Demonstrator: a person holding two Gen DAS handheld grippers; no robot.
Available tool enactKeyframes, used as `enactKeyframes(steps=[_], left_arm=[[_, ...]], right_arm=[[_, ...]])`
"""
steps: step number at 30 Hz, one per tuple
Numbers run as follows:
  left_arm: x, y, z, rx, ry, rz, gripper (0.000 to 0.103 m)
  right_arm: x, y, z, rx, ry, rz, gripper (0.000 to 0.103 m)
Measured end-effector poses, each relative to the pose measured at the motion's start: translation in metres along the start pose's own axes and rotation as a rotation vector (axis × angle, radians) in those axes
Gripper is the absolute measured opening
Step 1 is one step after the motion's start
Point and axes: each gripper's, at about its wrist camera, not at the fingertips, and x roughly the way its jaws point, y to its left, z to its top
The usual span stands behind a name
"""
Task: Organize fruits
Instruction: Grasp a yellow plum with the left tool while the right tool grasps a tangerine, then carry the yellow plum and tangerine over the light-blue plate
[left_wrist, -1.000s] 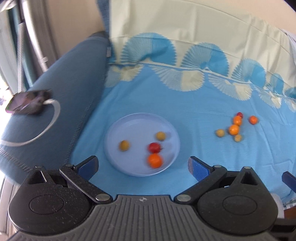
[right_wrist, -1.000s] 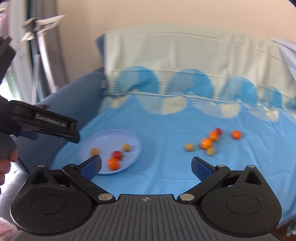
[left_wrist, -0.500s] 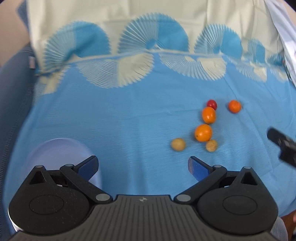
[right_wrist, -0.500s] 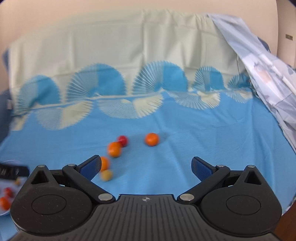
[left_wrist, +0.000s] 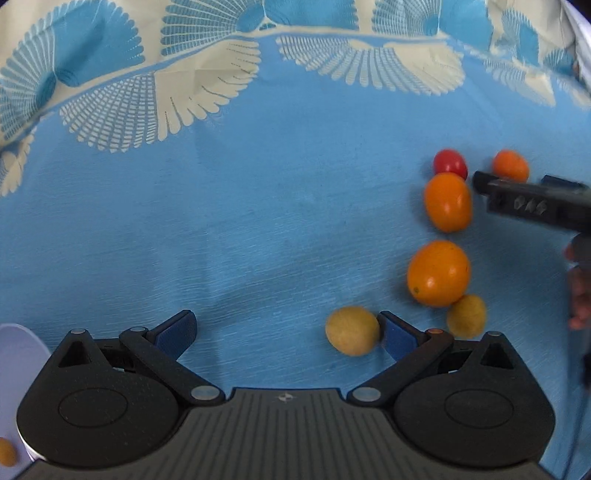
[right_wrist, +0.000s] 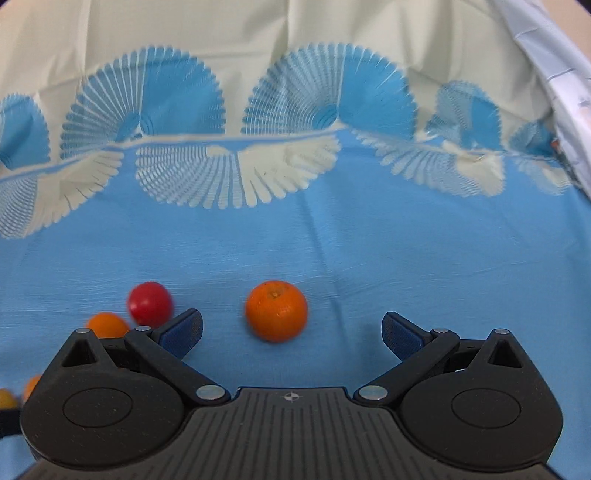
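Gripper, left (left_wrist: 286, 328), black with blue pads, spread wide above blue fan-patterned cloth (left_wrist: 258, 221); small round yellow fruit (left_wrist: 352, 331) touching right pad. Gripper, right (right_wrist: 291, 328), likewise spread; dimpled round orange mandarin (right_wrist: 276, 310) between its pads, glossy red tomato (right_wrist: 150, 303) just left.

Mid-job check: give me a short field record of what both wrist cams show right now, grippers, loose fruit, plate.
surface: blue cloth
left gripper: open, yellow fruit by its right finger
right gripper: open, mandarin just ahead between fingers
other loose fruit: red tomato, two orange tomatoes, second yellow fruit
plate: at left edge of left view, mostly out of frame
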Motion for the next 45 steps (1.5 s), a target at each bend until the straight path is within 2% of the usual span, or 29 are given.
enactKeyframes(steps=[1,5,6,7,8,9,10,14,16,19,25,29,35,39,45], left_arm=[[0.0,0.002,-0.001,-0.007,0.003,-0.006,0.103],[0.0,0.004,-0.002,-0.027,0.005,-0.007,0.103],[-0.003,0.003,-0.001,-0.031,0.006,-0.004,0.095],[-0.009,0.001,-0.002,-0.032,-0.003,-0.025,0.07],[-0.017,-0.002,-0.002,-0.021,-0.016,-0.046,0.055],[-0.023,-0.005,-0.002,0.0,-0.024,-0.05,0.033],[-0.027,-0.007,-0.001,0.012,-0.025,-0.058,0.031],[-0.047,-0.006,0.001,0.007,-0.066,-0.086,0.031],[-0.063,-0.003,0.001,0.002,-0.087,-0.098,0.031],[-0.099,0.003,-0.005,-0.015,-0.12,-0.113,0.031],[-0.181,0.029,-0.035,-0.077,-0.166,-0.12,0.031],[-0.233,0.05,-0.069,-0.104,-0.178,-0.088,0.031],[-0.291,0.095,-0.129,-0.185,-0.168,-0.04,0.031],[-0.32,0.123,-0.17,-0.224,-0.182,0.013,0.031],[-0.353,0.155,-0.222,-0.281,-0.22,0.055,0.031]], right_arm=[[0.0,0.002,-0.004,-0.018,-0.055,-0.003,0.102],[0.001,0.001,-0.006,-0.018,-0.065,0.001,0.102],[0.0,0.001,-0.007,-0.018,-0.066,0.001,0.102],[-0.002,0.002,-0.007,-0.025,-0.067,-0.003,0.097],[-0.006,0.004,-0.007,-0.037,-0.077,-0.005,0.072],[-0.01,0.007,-0.007,-0.051,-0.079,-0.007,0.052],[-0.013,0.009,-0.006,-0.057,-0.066,-0.003,0.038],[-0.024,0.008,-0.003,-0.009,-0.025,-0.008,0.037],[-0.041,0.004,-0.001,0.028,-0.036,-0.011,0.037],[-0.077,-0.001,0.001,0.069,-0.063,-0.006,0.037],[-0.174,0.005,-0.007,0.148,-0.116,0.076,0.037],[-0.245,0.033,-0.024,0.128,-0.145,0.175,0.037],[-0.334,0.095,-0.057,0.013,-0.146,0.342,0.037],[-0.378,0.133,-0.078,-0.045,-0.112,0.453,0.037],[-0.428,0.181,-0.106,-0.158,-0.107,0.528,0.037]])
